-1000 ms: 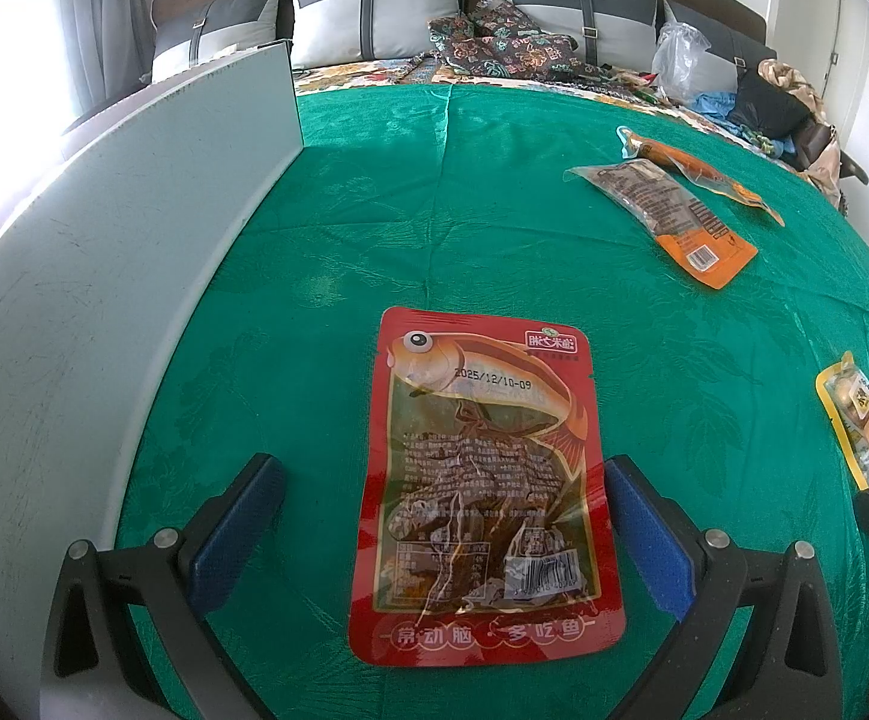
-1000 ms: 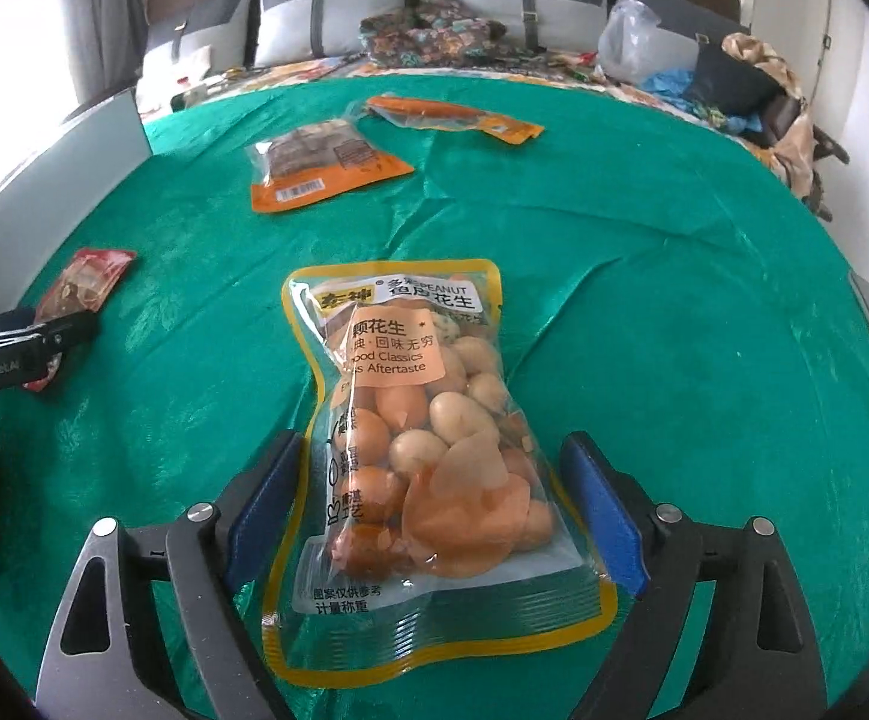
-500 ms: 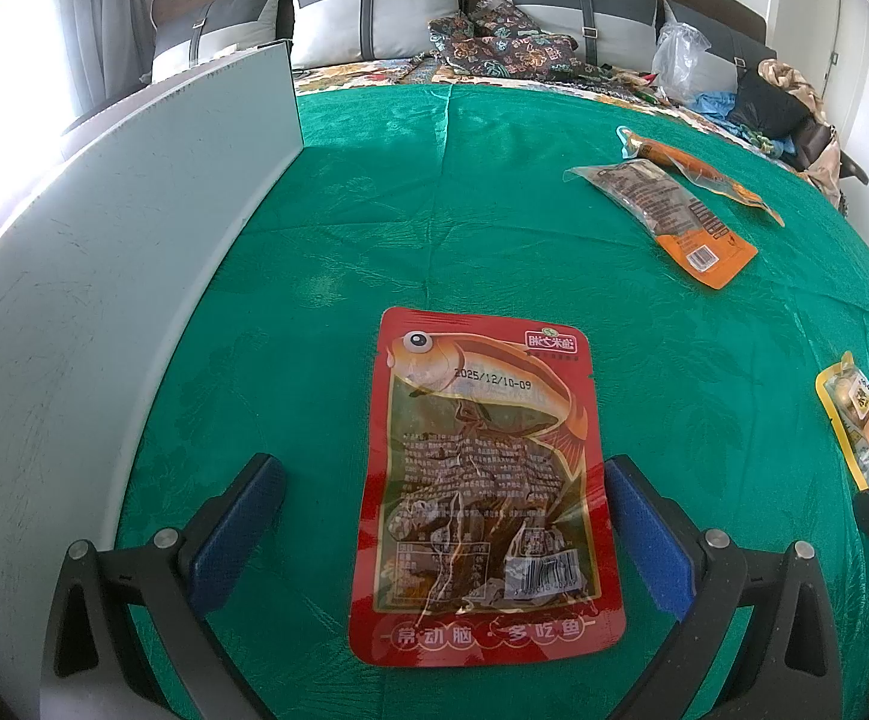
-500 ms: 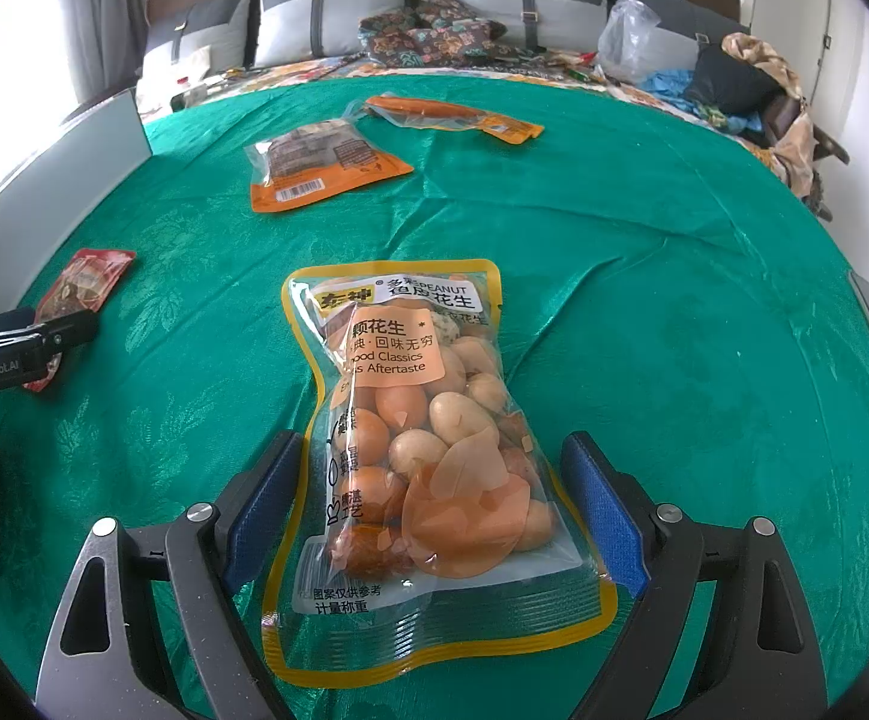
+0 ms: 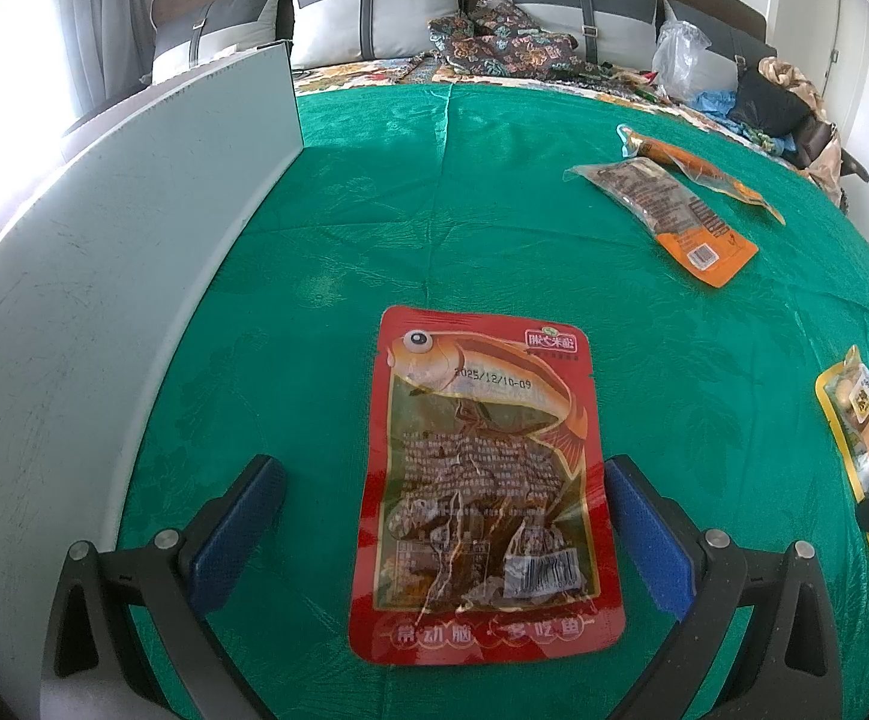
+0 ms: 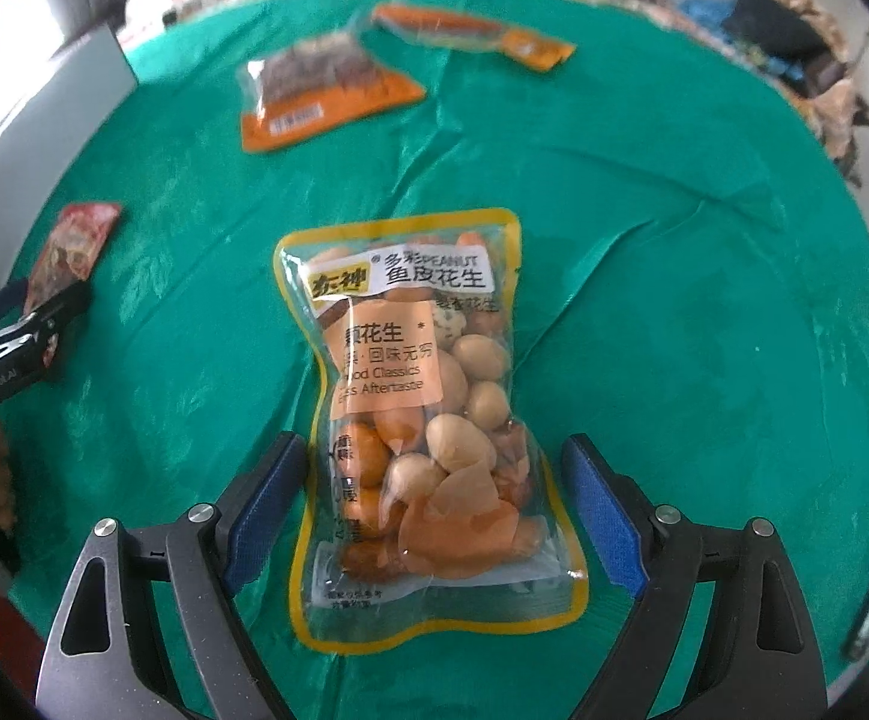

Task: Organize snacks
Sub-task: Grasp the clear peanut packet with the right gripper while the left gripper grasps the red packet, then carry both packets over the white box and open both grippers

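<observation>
A red fish snack packet (image 5: 482, 486) lies flat on the green cloth (image 5: 434, 210), between the fingers of my open left gripper (image 5: 443, 516). A yellow-edged clear peanut bag (image 6: 428, 426) lies between the blue pads of my open right gripper (image 6: 431, 498), neither pad touching it. That peanut bag (image 5: 866, 438) also shows at the right edge of the left wrist view. The red packet (image 6: 74, 246) appears at the left of the right wrist view, with the left gripper's finger (image 6: 20, 330) over its near end.
Two orange packets lie farther back: a wide one (image 5: 668, 210) and a long narrow one (image 5: 698, 171); in the right wrist view these are the wide packet (image 6: 320, 90) and the narrow packet (image 6: 476, 36). A grey board (image 5: 104, 276) stands along the left. Pillows and bags sit behind.
The right wrist view has tilted downward and come closer over the peanut bag, with some blur. The left gripper and the red packet have not moved.
</observation>
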`<action>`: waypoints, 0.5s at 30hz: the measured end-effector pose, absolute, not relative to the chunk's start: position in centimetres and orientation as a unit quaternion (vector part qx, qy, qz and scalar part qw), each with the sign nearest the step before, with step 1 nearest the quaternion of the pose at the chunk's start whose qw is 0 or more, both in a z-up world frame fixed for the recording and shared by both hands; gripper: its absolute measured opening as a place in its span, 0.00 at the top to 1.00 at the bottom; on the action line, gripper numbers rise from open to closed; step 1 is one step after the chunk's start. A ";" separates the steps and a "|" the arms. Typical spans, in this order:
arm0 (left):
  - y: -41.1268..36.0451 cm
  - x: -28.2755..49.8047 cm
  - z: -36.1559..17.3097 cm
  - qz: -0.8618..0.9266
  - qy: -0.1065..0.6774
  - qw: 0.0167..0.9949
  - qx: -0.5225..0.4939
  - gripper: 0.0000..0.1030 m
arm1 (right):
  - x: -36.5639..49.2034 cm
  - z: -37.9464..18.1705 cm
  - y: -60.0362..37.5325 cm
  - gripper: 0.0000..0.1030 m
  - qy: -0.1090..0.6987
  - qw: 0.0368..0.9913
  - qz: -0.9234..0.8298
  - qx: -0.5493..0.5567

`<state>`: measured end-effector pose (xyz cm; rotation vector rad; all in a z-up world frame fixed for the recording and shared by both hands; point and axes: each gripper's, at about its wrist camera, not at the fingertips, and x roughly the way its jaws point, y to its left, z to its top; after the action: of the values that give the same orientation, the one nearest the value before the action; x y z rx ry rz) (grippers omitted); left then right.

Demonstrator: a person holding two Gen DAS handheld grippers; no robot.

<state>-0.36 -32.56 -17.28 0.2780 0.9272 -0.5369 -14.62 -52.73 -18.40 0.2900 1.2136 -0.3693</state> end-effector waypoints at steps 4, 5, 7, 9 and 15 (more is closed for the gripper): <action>-32.8 -0.4 -17.0 -0.272 0.489 0.813 0.162 0.01 | -13.4 -17.8 -52.5 0.17 0.592 0.785 -0.147 0.107; -32.7 -0.5 -16.7 -0.283 0.490 0.807 0.168 0.14 | -13.4 -17.6 -52.5 0.29 0.591 0.787 -0.136 0.109; -32.6 -1.0 -15.9 -0.304 0.478 0.804 0.182 0.34 | -13.7 -17.3 -53.1 0.42 0.589 0.786 -0.135 0.132; -32.0 -1.1 -15.5 -0.314 0.480 0.800 0.173 0.46 | -14.5 -16.9 -53.4 0.43 0.581 0.787 -0.137 0.159; -28.5 -2.2 -13.4 -0.345 0.492 0.796 0.074 0.58 | -17.7 -14.6 -52.3 0.43 0.530 0.811 -0.119 0.218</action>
<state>-2.21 -28.52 -13.44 0.1585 1.0579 -0.7412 -17.70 -52.26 -14.61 0.4656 1.1327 -0.2543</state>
